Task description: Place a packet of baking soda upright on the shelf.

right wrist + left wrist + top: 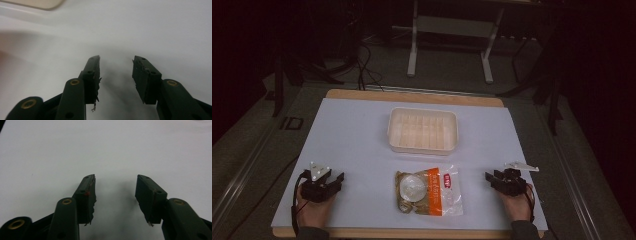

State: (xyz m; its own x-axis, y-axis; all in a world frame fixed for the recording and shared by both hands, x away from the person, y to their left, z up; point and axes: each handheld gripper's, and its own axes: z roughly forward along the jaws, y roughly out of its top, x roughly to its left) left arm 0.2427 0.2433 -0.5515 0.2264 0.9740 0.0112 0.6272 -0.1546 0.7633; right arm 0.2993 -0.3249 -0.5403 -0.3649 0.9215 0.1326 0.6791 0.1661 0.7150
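A clear snack bag [428, 191] with an orange band and round pale contents lies flat near the table's front edge, midway between both hands. My left gripper [338, 178] rests on the white sheet at the front left, held by a hand, jaws pointing right toward the bag. In the left gripper view my left gripper [116, 178] stands open over bare white sheet. My right gripper [488, 177] sits at the front right, jaws pointing left toward the bag. In the right gripper view my right gripper [116, 59] is open with nothing between its fingers.
A cream plastic tray [423, 130] with a gridded floor stands behind the bag at the table's middle; its blurred corner [37, 3] shows at the top left of the right gripper view. White sheet [352, 135] covers the wooden table. A metal stand [452, 35] and cables lie on the floor beyond.
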